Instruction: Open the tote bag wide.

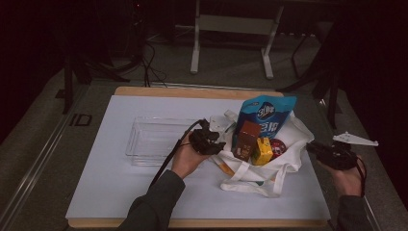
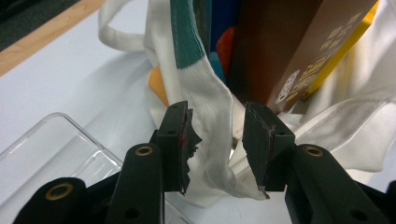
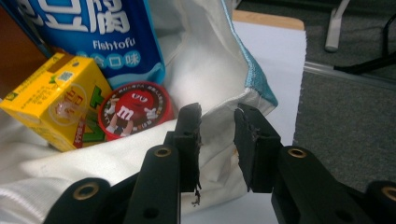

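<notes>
A white cloth bag (image 1: pixel 260 171) lies on the white mat, holding a blue Fishtofu pouch (image 1: pixel 265 113), a brown carton (image 1: pixel 247 139), a yellow carton (image 1: pixel 263 150) and a round red tin (image 1: pixel 277 147). My left gripper (image 1: pixel 217 143) is at the bag's left rim. In the left gripper view its jaws (image 2: pixel 215 126) stand apart with a fold of bag cloth (image 2: pixel 212 149) loose between them. My right gripper (image 1: pixel 312 146) is at the bag's right edge. Its jaws (image 3: pixel 218 116) are open just in front of the bag rim (image 3: pixel 254 88), beside the red tin (image 3: pixel 133 112) and yellow carton (image 3: pixel 56 98).
A clear plastic tray (image 1: pixel 154 139) sits on the mat left of the bag, close under my left hand. The mat covers a wooden tabletop (image 1: pixel 192 91). Beyond the right edge is grey floor (image 3: pixel 355 121), and a stand's legs (image 1: pixel 231 43) rise behind the table.
</notes>
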`<state>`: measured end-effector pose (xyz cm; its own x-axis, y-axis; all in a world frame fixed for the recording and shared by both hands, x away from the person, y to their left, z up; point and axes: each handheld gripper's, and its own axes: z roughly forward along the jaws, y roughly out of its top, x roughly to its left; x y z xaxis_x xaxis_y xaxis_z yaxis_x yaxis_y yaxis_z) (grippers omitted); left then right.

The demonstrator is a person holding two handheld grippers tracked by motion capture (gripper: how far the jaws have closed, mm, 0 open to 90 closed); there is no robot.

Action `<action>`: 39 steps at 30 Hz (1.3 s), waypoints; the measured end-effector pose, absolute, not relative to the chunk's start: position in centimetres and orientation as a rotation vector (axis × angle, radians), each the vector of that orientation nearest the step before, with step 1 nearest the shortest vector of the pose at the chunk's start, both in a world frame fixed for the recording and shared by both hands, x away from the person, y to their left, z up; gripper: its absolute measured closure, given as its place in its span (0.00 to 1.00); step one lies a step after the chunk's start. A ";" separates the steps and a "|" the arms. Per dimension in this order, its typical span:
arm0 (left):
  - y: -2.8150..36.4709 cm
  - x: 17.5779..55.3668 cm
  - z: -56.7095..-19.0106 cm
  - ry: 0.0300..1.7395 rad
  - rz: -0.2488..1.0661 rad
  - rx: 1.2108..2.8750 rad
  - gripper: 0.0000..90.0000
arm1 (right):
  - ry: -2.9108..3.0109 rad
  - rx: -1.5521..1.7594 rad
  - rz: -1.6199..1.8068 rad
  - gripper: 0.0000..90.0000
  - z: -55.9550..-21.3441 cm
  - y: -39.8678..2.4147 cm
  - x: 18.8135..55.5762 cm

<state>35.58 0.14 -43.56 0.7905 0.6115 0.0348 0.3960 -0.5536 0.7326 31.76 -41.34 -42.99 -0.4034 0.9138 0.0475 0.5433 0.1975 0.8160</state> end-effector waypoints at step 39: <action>-3.9 40.9 -44.8 0.824 0.441 2.281 0.94 | 2.083 1.412 0.996 0.97 -44.5 -37.8 40.1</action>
<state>40.89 -3.94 -44.78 0.7441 0.6626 0.0850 0.4389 -0.5809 0.6855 40.10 -37.78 -44.47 -0.3878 0.9208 0.0420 0.6107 0.2226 0.7600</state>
